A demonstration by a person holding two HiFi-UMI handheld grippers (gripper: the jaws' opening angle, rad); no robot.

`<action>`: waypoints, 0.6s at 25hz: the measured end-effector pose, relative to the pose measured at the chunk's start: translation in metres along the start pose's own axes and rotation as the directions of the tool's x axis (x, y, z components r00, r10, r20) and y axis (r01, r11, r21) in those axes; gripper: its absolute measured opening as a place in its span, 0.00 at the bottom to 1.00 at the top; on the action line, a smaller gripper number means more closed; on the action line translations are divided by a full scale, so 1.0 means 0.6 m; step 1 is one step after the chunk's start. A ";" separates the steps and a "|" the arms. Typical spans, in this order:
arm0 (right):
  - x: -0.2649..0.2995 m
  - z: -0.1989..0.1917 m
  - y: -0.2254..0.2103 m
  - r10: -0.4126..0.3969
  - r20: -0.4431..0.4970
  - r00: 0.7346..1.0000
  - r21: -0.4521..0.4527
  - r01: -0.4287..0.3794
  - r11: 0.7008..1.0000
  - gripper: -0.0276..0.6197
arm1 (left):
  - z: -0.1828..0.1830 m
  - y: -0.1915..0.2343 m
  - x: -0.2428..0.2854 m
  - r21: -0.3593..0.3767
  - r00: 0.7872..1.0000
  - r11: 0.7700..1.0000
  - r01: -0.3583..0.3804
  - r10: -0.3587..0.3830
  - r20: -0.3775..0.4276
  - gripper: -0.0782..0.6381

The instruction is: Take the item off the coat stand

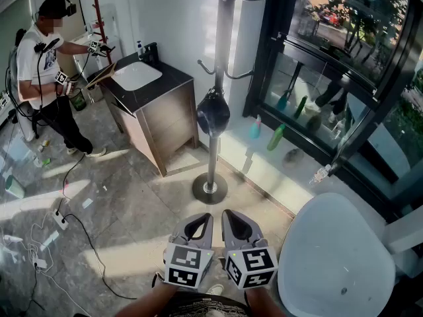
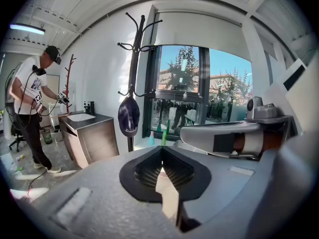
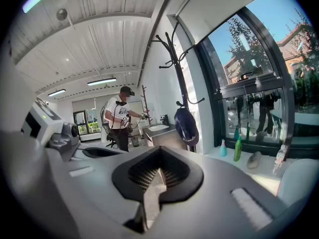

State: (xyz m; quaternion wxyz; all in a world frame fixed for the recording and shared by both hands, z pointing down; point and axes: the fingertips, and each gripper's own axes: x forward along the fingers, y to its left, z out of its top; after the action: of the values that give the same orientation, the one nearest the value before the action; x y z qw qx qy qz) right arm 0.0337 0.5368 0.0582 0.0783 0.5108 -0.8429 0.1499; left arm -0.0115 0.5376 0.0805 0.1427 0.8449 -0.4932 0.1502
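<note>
A black coat stand (image 1: 219, 51) rises from a round base (image 1: 210, 189) in the middle of the room. A dark cap (image 1: 213, 115) hangs from one of its lower hooks. In the head view my left gripper (image 1: 203, 218) and right gripper (image 1: 229, 214) sit side by side low down, well short of the stand. Both are shut with nothing between the jaws. The left gripper view has the cap (image 2: 128, 116) ahead and to the left of the closed left gripper (image 2: 160, 157). In the right gripper view the cap (image 3: 186, 124) hangs ahead and slightly right of the closed right gripper (image 3: 158, 157).
A dark vanity cabinet (image 1: 162, 114) with a white sink stands left of the stand. Beyond it a person (image 1: 45, 65) holds grippers. Bottles (image 1: 276, 137) line the window ledge on the right. A white round seat (image 1: 337, 259) is close at my right, and cables (image 1: 63, 223) lie on the floor at left.
</note>
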 end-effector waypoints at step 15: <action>0.078 0.016 0.010 -0.015 -0.006 1.000 -0.012 0.015 1.000 0.05 | 0.017 0.072 0.032 -0.008 1.000 1.000 0.001 -0.001 -0.002 0.12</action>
State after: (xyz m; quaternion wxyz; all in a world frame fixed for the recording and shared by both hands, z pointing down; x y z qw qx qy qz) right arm 0.0066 0.4969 0.0616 0.0850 0.5163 -0.8397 0.1455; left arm -0.0393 0.4981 0.0828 0.1466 0.8445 -0.4931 0.1491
